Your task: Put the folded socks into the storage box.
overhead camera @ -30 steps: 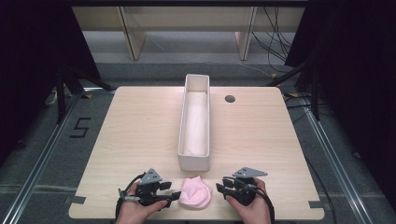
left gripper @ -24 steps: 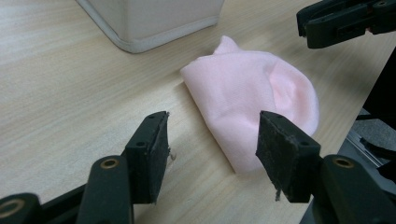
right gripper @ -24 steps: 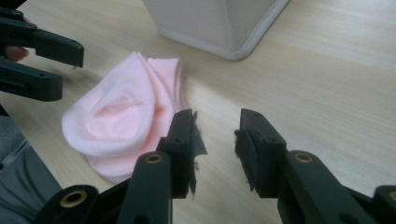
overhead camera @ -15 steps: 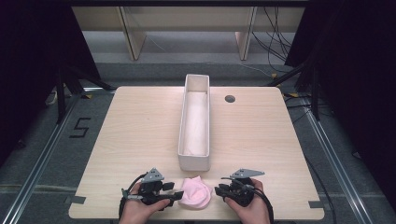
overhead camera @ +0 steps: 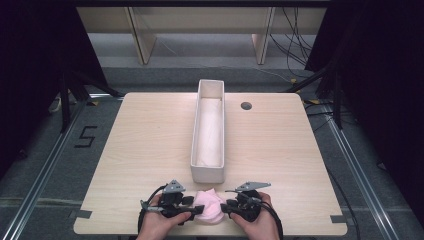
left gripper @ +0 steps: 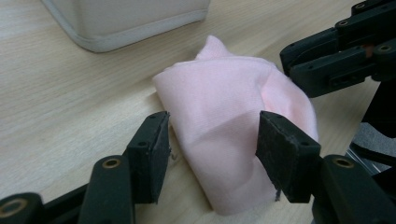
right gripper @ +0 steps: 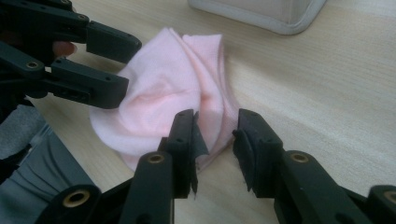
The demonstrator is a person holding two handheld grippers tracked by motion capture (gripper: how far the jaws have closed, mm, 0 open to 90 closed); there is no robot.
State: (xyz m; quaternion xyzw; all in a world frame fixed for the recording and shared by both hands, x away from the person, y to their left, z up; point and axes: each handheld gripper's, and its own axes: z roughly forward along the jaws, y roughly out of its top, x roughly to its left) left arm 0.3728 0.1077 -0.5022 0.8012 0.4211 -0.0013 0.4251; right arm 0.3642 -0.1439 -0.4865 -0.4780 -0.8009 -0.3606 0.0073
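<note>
Nearest, at the front edge of the table (overhead camera: 150,140): a small crumpled pink cloth (overhead camera: 210,209), lying on the wood between two hand-held tools. Left tool (overhead camera: 192,212) set fairly wide, one pad on each side of the cloth's near fold, not visibly pinching yet. Right tool (overhead camera: 226,206) set narrower, jaws just been opening, with only the cloth's thin edge between them and no squeeze on it.

To do this pickup well: slide both tools a little deeper over the folds, close on several layers rather than a single hem, keep the pads low to the wood, and lift both sides together to avoid unrolling.

Cloth bunched into a rough mound, seemingly a little longer from the near edge toward the far side, with a peaked corner pointing away toward the box.

Just beyond, close but apparently not touching: a long narrow white box (overhead camera: 194,130), open on top, long axis running straight away down the middle of the table, something pale lying inside.
</note>
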